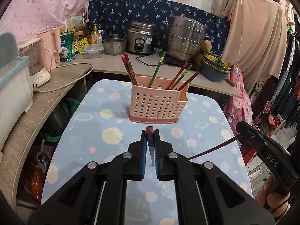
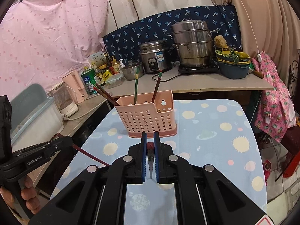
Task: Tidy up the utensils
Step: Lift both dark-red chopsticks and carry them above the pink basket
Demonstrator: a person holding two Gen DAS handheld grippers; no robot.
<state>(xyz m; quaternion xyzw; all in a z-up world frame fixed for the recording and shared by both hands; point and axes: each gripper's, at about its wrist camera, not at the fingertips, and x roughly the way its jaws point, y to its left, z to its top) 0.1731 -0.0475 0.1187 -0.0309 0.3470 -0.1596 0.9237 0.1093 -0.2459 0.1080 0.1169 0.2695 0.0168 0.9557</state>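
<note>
A pink perforated holder [image 1: 155,105] [image 2: 146,118] stands on the blue-clothed table [image 1: 90,131] with several red, green and dark chopsticks [image 1: 156,69] upright in it. My left gripper [image 1: 150,136] hangs above the cloth just short of the holder, shut on a dark red chopstick [image 1: 149,130] that points end-on at the camera. My right gripper [image 2: 150,134] is likewise shut on a second dark red chopstick [image 2: 150,146]. Each gripper shows from the side in the other's view: the right gripper [image 1: 240,127] with its stick [image 1: 211,148], the left gripper [image 2: 65,139] with its stick [image 2: 90,154].
A counter [image 1: 116,63] runs behind the table with a rice cooker [image 1: 140,41], a steel steamer pot [image 1: 185,37], a small lidded pot [image 1: 114,46], stacked bowls [image 1: 215,65], bottles and a pink kettle [image 1: 49,48]. A curved shelf [image 1: 37,101] with a white appliance borders the left.
</note>
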